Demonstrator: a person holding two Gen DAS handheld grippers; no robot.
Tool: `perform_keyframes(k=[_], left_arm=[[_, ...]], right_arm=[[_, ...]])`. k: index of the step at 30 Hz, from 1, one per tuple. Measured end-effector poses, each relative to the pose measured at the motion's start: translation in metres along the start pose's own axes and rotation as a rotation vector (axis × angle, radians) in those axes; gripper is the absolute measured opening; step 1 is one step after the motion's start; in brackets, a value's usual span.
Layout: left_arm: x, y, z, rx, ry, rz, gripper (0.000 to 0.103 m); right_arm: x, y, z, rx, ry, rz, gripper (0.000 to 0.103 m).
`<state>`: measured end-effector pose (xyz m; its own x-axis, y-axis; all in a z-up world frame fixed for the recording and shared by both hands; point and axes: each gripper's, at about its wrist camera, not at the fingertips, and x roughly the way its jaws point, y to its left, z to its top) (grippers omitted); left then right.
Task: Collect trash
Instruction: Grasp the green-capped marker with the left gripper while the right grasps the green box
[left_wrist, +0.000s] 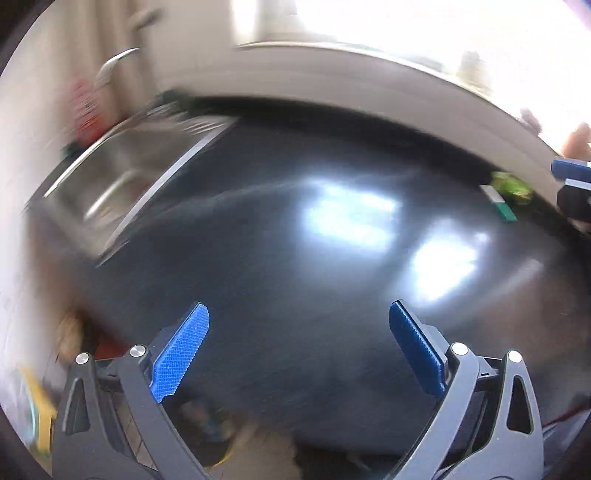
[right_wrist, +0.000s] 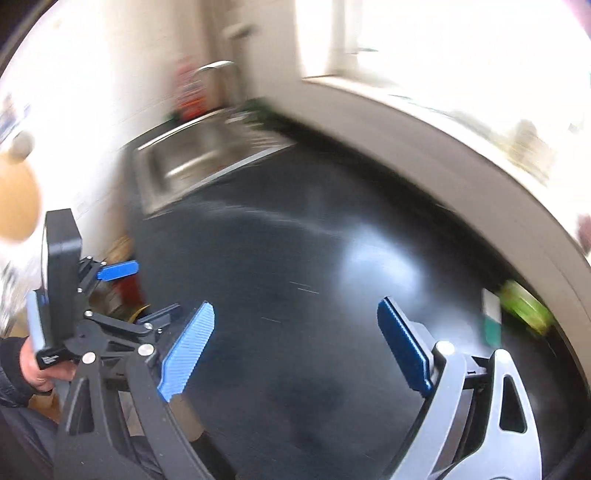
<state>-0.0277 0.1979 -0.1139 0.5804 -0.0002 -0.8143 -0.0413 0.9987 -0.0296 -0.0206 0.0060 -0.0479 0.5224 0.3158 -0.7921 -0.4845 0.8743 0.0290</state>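
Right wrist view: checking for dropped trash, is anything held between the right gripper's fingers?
No, the right gripper stands open with only bare dark countertop between its fingers.

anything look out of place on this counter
Yes: a crumpled green wrapper and a small white-and-teal packet lie loose on the dark counter by the back wall, at its right end. The frames are blurred.

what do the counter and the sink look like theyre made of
Counter: dark, polished hard surface, maybe stone or laminate; it mirrors bright window patches. Sink: looks like brushed stainless steel, with a grey metallic sheen and bright rim; blur leaves detail uncertain.
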Motion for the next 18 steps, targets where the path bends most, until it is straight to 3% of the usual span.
perform_keyframes(k=[4,9,18], left_arm=[[0.009,-0.084,0.032,0.123,-0.003,-0.092,0.095],[0.02,-0.171,0.047,0.242,0.014,-0.156,0.095],[0.05,-0.261,0.067,0.33,0.046,-0.157,0.095]], right_arm=[[-0.035,-0.075,-0.034,0.132,-0.024,-0.111,0.087],[-0.064,-0.129,-0.075,0.217,-0.042,-0.183,0.087],[-0.067,-0.209,-0.107,0.271,-0.029,-0.193,0.087]])
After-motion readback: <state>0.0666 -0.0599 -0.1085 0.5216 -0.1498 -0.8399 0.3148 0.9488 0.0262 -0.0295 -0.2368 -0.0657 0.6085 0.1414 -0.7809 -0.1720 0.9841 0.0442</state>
